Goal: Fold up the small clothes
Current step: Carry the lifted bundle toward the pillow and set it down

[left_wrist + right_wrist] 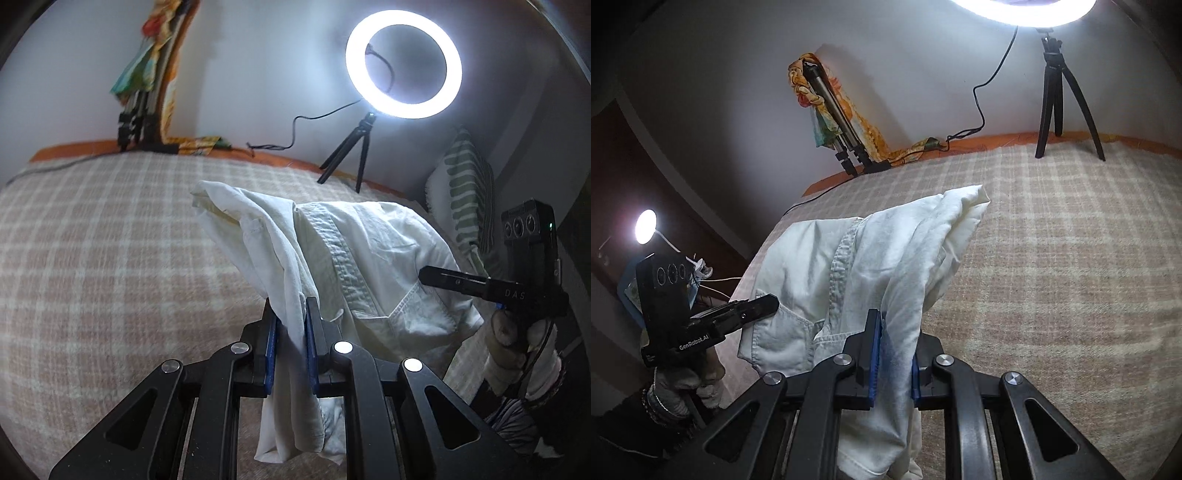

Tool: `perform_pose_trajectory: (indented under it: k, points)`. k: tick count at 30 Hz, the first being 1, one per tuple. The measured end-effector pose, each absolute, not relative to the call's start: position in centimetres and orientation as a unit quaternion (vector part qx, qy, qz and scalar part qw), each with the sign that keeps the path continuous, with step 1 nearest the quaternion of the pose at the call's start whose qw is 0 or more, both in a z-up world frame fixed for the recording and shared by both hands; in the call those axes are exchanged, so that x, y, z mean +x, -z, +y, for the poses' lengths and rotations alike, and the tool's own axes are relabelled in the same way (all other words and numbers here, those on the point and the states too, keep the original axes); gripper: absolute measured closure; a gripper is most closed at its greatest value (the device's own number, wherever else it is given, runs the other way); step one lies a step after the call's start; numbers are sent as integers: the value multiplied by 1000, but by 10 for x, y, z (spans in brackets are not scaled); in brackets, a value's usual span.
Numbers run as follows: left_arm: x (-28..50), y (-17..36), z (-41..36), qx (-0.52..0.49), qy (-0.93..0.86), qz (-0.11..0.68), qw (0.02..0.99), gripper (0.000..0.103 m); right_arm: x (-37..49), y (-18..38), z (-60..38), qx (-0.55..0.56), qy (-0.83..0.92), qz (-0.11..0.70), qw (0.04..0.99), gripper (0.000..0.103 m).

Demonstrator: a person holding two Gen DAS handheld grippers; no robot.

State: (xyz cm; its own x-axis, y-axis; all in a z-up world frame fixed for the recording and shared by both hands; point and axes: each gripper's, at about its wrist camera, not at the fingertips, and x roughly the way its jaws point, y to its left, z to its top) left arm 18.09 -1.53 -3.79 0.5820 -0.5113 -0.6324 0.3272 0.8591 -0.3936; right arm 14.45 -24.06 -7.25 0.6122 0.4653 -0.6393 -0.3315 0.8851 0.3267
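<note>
A small white garment [373,236] with a button placket and a pocket hangs lifted above the checked blanket [92,258]. My left gripper [290,308] is shut on a bunched edge of it, and cloth trails down between the blue pads. In the right wrist view the same garment [809,258] drapes from my right gripper [895,326], which is shut on another edge. Each gripper shows in the other's view, held by a hand: the right gripper [424,275] at the garment's right side, the left gripper [774,306] at its left side.
A lit ring light [404,64] on a small black tripod [354,147] stands at the blanket's far edge. A folded tripod draped with colourful cloth [142,99] leans on the wall. A striped cushion [469,192] lies at the right. A small lamp [645,226] glows off the bed.
</note>
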Motion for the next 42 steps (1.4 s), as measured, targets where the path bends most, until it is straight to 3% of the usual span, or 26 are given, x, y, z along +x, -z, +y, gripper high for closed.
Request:
perform_pose_trajectory:
  k: [23,42]
  points:
    - [210,1,-148,-50,340,345,873,91,116,19,-318,38,-127,325,936,92]
    - [293,31,-309,-85,399,368,836,91,168,6,-485,14,0,347,938,92]
